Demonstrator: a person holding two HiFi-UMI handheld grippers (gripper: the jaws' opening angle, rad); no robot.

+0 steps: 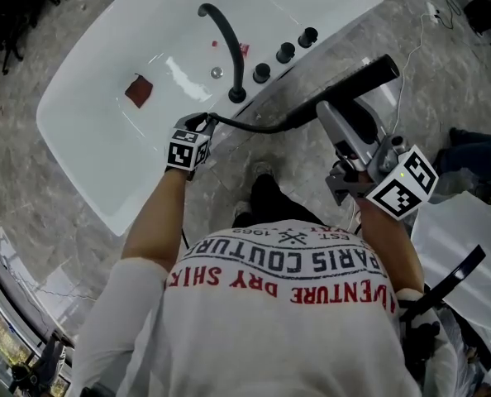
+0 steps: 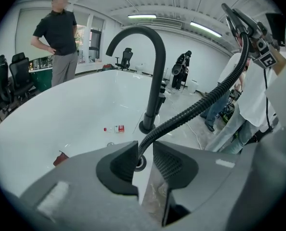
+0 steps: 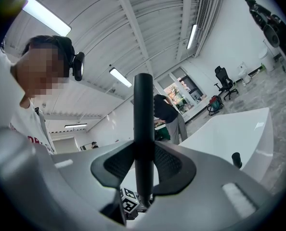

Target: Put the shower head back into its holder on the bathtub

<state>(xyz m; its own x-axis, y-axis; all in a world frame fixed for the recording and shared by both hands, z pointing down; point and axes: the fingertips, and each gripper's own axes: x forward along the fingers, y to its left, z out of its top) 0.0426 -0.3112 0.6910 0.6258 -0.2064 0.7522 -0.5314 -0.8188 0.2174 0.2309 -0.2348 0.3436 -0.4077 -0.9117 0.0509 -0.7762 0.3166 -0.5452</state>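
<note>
- In the left gripper view, the holder (image 2: pixel 140 163) is made out only in part. It shows as a dark ring on the deck of the bathtub (image 2: pixel 61 124), half hidden between the jaws of the left gripper (image 2: pixel 144 155).
- The ribbed black hose (image 2: pixel 196 107) is seen running down into that ring. The left gripper's jaws stand apart around it, with a gap on the right-hand side, so the hose is not clamped.
- In the head view, the ring is covered by the left gripper, which is placed at the tub's near rim, near the base of the faucet (image 1: pixel 225 40). The jaws' stance cannot be read from there.
- In the right gripper view, the lower end of the shower head (image 3: pixel 143 119) is cut off behind the body of the right gripper (image 3: pixel 144 165). A marker cube (image 3: pixel 128 199) is partly seen below it.
- The right gripper is clenched on the shower head's black handle, with a pad pressed to either side.
- The shower head is held in the air outside the tub, past the knobs (image 1: pixel 285 53) and well apart from the holder. It is joined to the holder only by the curved hose.
</note>
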